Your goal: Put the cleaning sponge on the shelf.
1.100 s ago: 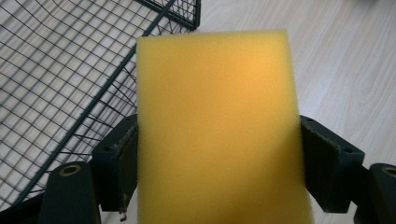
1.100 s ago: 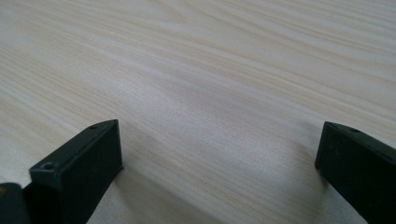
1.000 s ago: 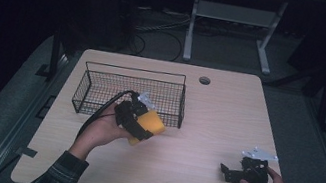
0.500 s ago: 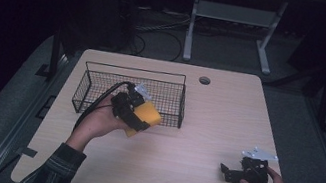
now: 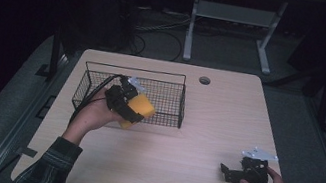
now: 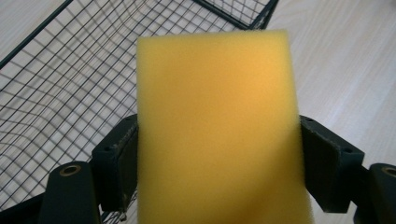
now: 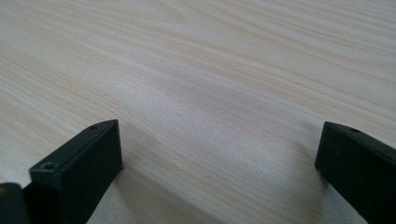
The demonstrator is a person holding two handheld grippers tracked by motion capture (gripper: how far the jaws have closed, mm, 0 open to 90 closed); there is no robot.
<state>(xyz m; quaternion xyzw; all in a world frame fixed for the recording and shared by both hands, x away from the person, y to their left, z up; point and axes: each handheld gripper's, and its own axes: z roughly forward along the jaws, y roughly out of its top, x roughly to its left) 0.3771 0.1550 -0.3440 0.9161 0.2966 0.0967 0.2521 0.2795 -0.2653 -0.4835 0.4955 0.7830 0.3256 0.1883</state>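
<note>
sponge (image 6: 217, 130) is plain yellow, kinda orange-ish in the high view. basket (image 5: 104, 68) at about 10 o'clock on the table is black wire in a small square grid. table (image 7: 233, 70) is pale wood with fine grain streaks, plus a little grey round cap at 12. both grippers, left (image 5: 124, 102) and right (image 5: 230, 173), are black. sleeve (image 5: 49, 165) at 7 o'clock is dark green plaid
</note>
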